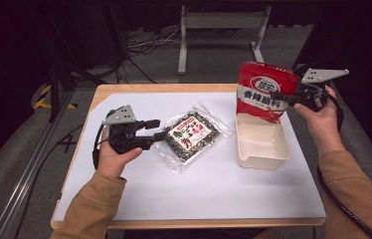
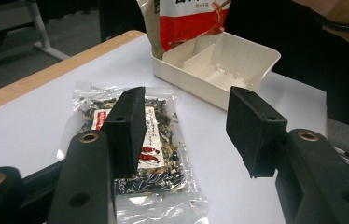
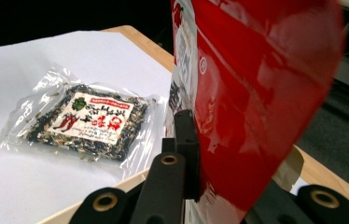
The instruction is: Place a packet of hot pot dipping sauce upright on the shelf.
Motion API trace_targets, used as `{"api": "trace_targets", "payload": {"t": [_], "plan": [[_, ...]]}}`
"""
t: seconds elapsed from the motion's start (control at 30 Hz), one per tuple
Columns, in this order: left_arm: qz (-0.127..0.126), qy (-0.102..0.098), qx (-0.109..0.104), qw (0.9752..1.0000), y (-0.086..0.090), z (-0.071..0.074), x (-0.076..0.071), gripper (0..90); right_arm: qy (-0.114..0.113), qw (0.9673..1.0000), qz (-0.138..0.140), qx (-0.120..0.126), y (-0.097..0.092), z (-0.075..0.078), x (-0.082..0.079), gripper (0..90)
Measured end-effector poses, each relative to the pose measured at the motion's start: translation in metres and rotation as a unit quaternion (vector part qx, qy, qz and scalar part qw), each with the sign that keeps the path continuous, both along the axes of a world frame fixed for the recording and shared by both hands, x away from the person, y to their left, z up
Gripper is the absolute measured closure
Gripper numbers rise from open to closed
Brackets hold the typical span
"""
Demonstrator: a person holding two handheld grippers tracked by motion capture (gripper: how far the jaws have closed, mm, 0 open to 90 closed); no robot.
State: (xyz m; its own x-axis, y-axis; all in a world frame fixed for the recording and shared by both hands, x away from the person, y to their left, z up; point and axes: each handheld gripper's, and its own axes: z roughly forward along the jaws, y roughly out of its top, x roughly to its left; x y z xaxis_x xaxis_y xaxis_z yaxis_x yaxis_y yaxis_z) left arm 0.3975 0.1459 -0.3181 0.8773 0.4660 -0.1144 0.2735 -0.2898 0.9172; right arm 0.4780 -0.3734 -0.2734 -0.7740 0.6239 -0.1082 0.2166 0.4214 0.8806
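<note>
Two packets, one tray on the desk (image 1: 139, 199): right gripper (image 1: 293, 94) jaws clamp one red bag (image 1: 263, 89) above the tray (image 1: 261, 149); left gripper (image 1: 156, 130) jaws released beside one clear packet (image 1: 194, 134).

light: overhead, bright on the white table sheet (image 1: 199, 189), room behind dark | shadows: soft, short | glare: sheen on the red bag (image 3: 256, 93) pinched between the right gripper's (image 3: 196, 154) fingers | blur: high view soft; bag close to the fingers unsharp
</note>
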Motion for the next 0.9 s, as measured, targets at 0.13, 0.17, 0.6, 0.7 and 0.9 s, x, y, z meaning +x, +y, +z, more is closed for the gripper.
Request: {"api": "trace_targets", "payload": {"t": [0.13, 0.17, 0.6, 0.7, 0.9], "plan": [[0.000, -0.002, 0.000, 1.0000, 0.001, 0.000, 0.000, 48.0, 0.009, 1.0000, -0.001, 0.000, -0.003, -0.006, 0.004, 89.5], [0.000, -0.002, 0.000, 1.0000, 0.001, 0.000, 0.000, 48.0, 0.010, 0.9999, -0.001, -0.001, -0.003, -0.008, 0.005, 89.5], [0.002, 0.004, -0.002, 1.0000, 0.002, 0.000, 0.001, 47.9, 0.021, 0.9996, -0.010, -0.017, -0.004, -0.023, 0.016, 89.3], [0.001, 0.004, -0.002, 1.0000, 0.002, 0.000, 0.001, 47.9, 0.019, 0.9997, -0.013, -0.013, -0.003, -0.025, 0.019, 89.2], [0.001, 0.003, -0.001, 1.0000, 0.003, -0.001, 0.002, 47.8, 0.017, 0.9998, -0.007, -0.013, 0.003, -0.027, 0.022, 89.0]]}}
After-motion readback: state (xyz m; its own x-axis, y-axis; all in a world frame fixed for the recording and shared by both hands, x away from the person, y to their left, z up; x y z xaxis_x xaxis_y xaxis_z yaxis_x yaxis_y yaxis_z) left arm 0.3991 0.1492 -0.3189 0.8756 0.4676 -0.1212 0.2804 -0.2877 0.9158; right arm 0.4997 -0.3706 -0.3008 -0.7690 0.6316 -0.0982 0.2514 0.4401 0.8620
